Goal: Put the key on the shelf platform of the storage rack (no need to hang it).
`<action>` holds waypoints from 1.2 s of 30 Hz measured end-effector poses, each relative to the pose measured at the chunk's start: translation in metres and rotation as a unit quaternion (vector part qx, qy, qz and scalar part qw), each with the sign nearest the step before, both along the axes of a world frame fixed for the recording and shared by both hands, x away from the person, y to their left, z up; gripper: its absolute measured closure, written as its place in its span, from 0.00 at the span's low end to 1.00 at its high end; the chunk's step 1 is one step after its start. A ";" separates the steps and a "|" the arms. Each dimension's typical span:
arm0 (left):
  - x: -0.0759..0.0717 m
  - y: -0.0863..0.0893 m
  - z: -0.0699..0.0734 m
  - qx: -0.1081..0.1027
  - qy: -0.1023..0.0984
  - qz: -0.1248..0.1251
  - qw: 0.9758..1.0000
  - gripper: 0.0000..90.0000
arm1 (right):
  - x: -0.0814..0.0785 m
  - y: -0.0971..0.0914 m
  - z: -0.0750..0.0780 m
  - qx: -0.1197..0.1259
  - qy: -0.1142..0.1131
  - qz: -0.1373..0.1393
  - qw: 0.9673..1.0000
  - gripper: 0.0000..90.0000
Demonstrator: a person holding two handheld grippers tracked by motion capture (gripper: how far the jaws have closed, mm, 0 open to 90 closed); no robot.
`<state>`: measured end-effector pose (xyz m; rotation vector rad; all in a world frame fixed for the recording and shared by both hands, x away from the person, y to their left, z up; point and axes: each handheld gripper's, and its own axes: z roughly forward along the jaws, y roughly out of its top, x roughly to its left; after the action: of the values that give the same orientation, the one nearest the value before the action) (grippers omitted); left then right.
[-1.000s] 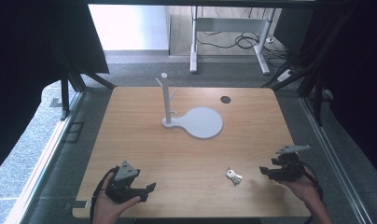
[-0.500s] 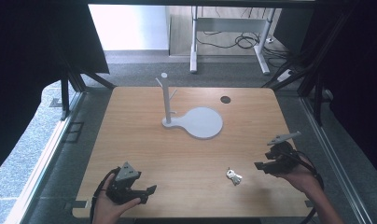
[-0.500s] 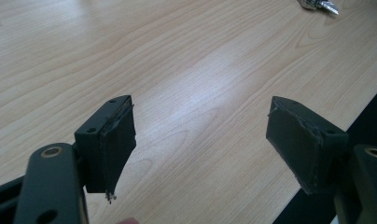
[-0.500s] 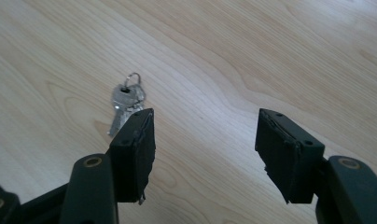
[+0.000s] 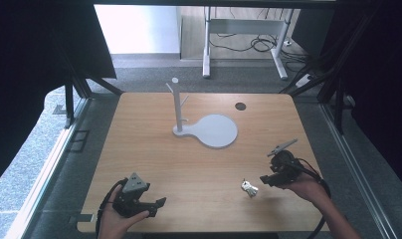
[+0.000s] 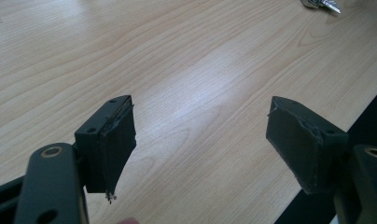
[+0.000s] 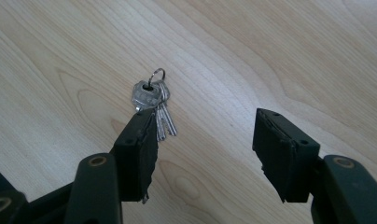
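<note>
A small bunch of silver keys (image 5: 249, 188) on a ring lies flat on the wooden table (image 5: 154, 154), near its front right. My right gripper (image 5: 266, 178) hovers just to the right of the bunch and points at it. In the right gripper view the keys (image 7: 154, 105) lie just past the tip of the left jaw. The right gripper (image 7: 205, 121) is open; its jaws have just been closing, with only bare wood between them. My left gripper (image 5: 156, 208) rests at the front left corner. In its own view the left gripper (image 6: 200, 105) is open over bare wood, with the keys (image 6: 322, 3) far off.
A white stand (image 5: 209, 130) with an upright pegged post (image 5: 177, 105) and a round flat base sits at the table's middle back. A small dark disc (image 5: 240, 106) lies at the back right. Dark floor surrounds the table, with the front edge right below both hands.
My right gripper has moved left and a little away from the front edge, closing in on the keys, with its jaws narrower. The left gripper and the keys have stayed put.
</note>
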<state>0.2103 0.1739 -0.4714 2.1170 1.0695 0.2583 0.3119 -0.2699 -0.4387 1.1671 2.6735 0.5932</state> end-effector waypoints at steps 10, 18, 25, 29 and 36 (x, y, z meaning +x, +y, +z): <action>-0.002 -0.003 0.002 0.001 -0.002 -0.003 1.000 0.27 | -0.002 0.016 -0.003 -0.015 0.008 0.019 1.000 0.45; -0.004 -0.003 0.004 -0.001 -0.005 -0.004 1.000 0.27 | -0.001 0.030 -0.010 -0.026 0.018 0.026 0.999 0.45; -0.003 -0.004 0.003 0.007 -0.005 -0.001 1.000 0.27 | 0.000 0.039 -0.018 -0.034 0.025 0.033 0.999 0.46; -0.002 -0.003 0.002 0.006 -0.004 -0.002 1.000 0.27 | 0.002 0.043 -0.025 -0.038 0.035 0.033 0.998 0.47; -0.002 -0.002 0.002 0.005 -0.005 0.000 1.000 0.27 | 0.003 0.050 -0.037 -0.048 0.045 0.038 0.997 0.48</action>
<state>0.2079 0.1721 -0.4690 2.1227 1.0644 0.2748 0.3152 -0.2195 -0.4756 1.0958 2.7976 0.4285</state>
